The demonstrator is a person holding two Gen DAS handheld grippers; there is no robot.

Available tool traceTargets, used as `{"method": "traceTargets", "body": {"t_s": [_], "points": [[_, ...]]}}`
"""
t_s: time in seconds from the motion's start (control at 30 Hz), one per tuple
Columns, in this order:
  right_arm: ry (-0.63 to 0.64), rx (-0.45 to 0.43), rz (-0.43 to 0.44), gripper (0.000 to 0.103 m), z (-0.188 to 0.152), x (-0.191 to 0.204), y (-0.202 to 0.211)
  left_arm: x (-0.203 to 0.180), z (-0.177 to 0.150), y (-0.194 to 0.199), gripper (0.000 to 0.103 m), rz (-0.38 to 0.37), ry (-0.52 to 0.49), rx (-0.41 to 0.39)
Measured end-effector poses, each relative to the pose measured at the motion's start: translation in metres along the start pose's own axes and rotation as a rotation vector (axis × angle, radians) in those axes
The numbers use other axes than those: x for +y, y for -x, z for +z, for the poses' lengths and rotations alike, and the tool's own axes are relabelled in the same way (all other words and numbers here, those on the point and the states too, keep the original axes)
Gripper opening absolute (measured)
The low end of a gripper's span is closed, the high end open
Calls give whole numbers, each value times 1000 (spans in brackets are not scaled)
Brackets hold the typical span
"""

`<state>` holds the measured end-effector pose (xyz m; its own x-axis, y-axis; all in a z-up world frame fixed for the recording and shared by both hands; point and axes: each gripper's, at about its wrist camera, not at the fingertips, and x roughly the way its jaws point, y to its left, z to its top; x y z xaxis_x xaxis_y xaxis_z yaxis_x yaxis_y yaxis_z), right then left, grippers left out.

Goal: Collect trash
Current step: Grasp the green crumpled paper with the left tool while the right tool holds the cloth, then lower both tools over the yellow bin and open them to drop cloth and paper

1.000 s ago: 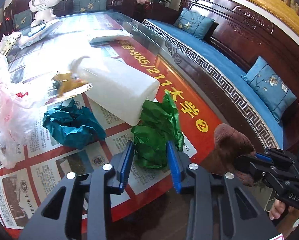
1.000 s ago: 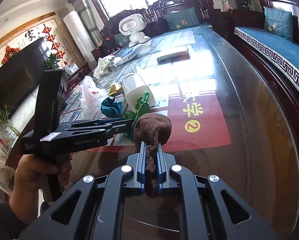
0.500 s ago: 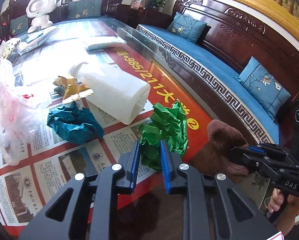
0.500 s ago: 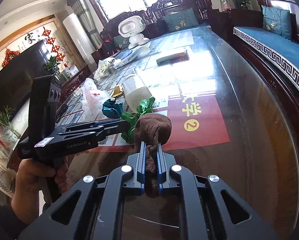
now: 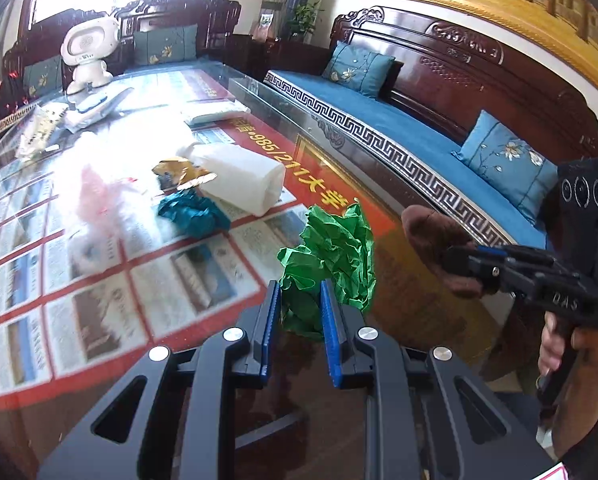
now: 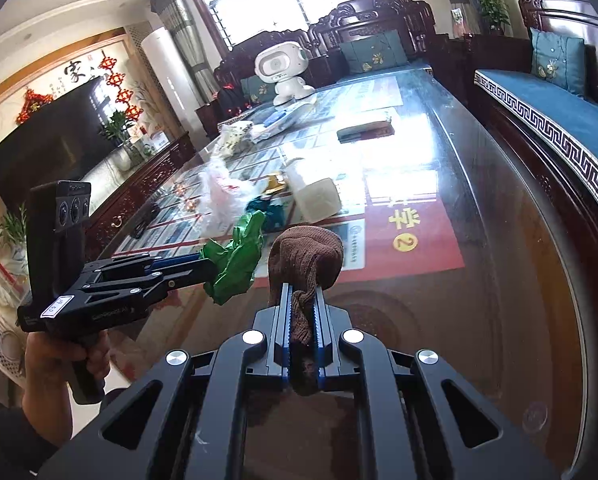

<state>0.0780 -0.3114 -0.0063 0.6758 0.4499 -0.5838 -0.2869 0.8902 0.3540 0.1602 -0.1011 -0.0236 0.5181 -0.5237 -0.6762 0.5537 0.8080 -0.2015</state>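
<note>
My left gripper [image 5: 298,294] is shut on a crumpled green paper [image 5: 331,252] and holds it above the glass table [image 5: 399,304]; it also shows in the right wrist view [image 6: 235,260]. My right gripper [image 6: 299,296] is shut on a brown cloth [image 6: 305,260], seen from the left wrist view too [image 5: 435,236]. On the table lie a teal paper wad [image 5: 193,212], a gold wrapper [image 5: 181,172], a white plastic jug [image 5: 239,178] on its side and a clear pinkish plastic bag [image 5: 99,208].
A white toy robot [image 5: 87,52] and flat packages [image 5: 215,114] stand at the table's far end. A blue-cushioned wooden sofa [image 5: 419,128] runs along the right. A TV [image 6: 47,148] on a cabinet is at the left.
My left gripper closed on the green paper and lifted it off the table, drawing back. The right gripper kept hold of the brown cloth and barely moved.
</note>
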Motion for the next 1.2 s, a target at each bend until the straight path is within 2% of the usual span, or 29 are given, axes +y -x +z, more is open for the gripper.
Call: {"method": "traceTargets", "body": {"t_s": [0.37,0.67,0.9,1.03,1.2], "points": [[93,6,55,9,-55,71,58,-16,-80,94,21,11,-56,-39],[154,73,62,9,-130,119,96,-26,-160,145,21,-22,-39,-20],[138,150,64,9,-190,130,99,-39,-228,155,21,-49,-14,42],[94,216,57,9,-224,127,89,-43,-266,146,21,-66,7,110],[60,261,44,9,-248,123,79,-44,-296,136,21,-75,23,173]]}}
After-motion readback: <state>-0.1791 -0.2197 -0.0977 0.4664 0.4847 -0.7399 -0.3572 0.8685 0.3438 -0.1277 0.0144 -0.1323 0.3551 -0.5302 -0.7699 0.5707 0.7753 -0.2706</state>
